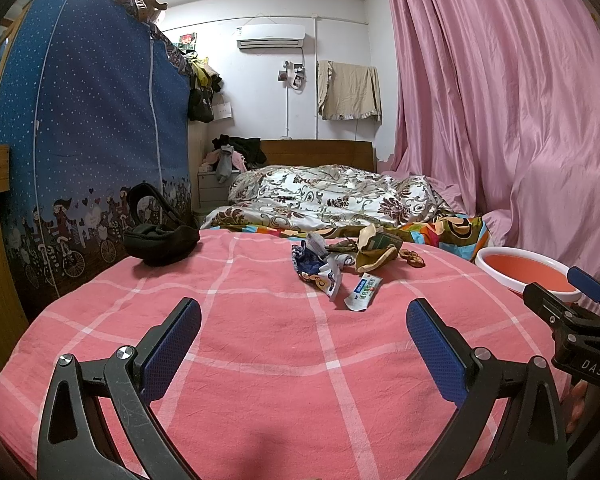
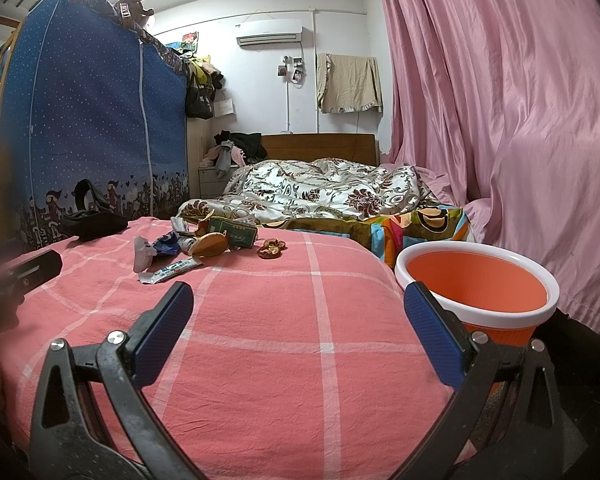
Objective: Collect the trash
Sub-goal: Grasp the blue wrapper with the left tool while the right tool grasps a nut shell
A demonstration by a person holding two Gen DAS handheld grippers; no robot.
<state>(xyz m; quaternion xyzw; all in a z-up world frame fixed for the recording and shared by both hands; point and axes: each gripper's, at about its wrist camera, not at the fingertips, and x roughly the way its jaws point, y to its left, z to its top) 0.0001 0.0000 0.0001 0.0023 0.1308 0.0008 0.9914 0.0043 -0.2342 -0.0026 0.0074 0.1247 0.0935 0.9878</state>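
A heap of trash lies on the pink checked bed cover: a crumpled blue-white wrapper, a flat white-green sachet, a brown peel, a green box and dried fruit bits. An orange bin with a white rim stands off the bed's right edge. My left gripper is open and empty, short of the sachet. My right gripper is open and empty, its right finger close to the bin; it also shows in the left wrist view.
A black cap lies at the cover's far left. A blue fabric wardrobe stands left, a pink curtain right. A rumpled floral quilt lies beyond the trash.
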